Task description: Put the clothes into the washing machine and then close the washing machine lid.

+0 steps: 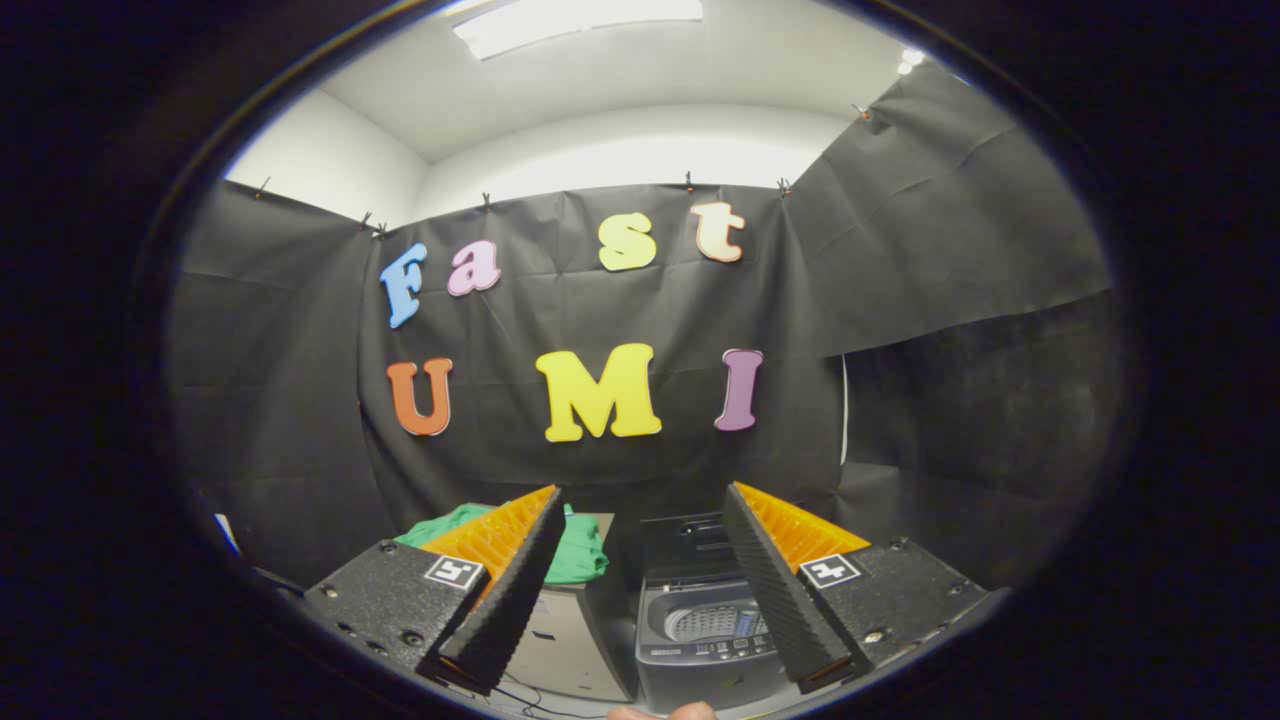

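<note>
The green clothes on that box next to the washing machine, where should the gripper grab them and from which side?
Probably from above, at the bunched folds nearest the washing machine. The green clothes lie in a soft flat heap on the box, so raised folds give the fingers something to pinch. The gripper is open, held well back from them.

Small pale surface (575,640), box-like, stands beyond the left finger of the gripper (640,590), whose fingers are spread wide w/ nothing between. On top of it lies green clothes (580,550), bunched, one edge hanging a bit over the front. Washing machine (700,640) stands just beside the surface on its right, lid up; what it stands on, cannot tell.
</note>
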The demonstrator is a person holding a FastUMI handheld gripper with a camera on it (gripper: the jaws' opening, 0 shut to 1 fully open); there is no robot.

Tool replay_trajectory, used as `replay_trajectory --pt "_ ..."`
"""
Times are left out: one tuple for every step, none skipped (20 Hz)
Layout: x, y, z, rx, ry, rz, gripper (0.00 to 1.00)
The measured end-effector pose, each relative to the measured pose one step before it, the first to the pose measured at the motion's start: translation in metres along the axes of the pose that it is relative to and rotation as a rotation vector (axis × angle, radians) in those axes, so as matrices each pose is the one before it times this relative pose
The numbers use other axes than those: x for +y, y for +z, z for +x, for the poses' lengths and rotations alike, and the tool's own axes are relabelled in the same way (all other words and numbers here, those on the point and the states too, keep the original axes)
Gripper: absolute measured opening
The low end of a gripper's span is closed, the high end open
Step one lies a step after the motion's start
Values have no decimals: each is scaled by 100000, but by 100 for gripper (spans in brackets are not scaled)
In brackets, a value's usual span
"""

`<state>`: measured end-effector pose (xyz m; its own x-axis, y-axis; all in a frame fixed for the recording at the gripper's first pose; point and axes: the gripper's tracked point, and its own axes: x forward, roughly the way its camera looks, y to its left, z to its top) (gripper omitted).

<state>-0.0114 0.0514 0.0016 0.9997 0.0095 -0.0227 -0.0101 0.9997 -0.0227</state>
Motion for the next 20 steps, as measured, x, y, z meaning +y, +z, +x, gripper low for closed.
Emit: replay_trajectory --pt "803 -69 291 913 672 -527 100" --pt "953 -3 261 655 1076 -447 100" --pt "1022 -54 430 838 847 -212 100" --pt "902 -49 463 1506 832 -343 100" --pt "971 -45 526 1617 682 -380 100" --pt "862 -5 541 1528 296 -295 100" --pt "1018 16 652 1503 609 -76 100" --pt "1076 60 802 1800 663 858 100" --pt "1180 -5 791 2292 1280 820 100" --pt "900 -41 868 3032 703 587 100" --pt "808 -132 863 4000 1096 290 100" --pt "706 70 1042 4293 1458 712 100" --pt "655 -103 1111 4692 1344 1111 100" --pt "573 -8 899 5087 1025 944 100" --pt "523 -126 1032 5465 389 800 100" --pt "382 -191 1005 5951 423 250 100" --pt "387 -10 1157 5080 608 -172 100" --pt "142 229 1079 3964 62 -235 100" --pt "418 273 1227 3149 8 -923 100" --pt "439 414 1048 2878 153 -1224 100"
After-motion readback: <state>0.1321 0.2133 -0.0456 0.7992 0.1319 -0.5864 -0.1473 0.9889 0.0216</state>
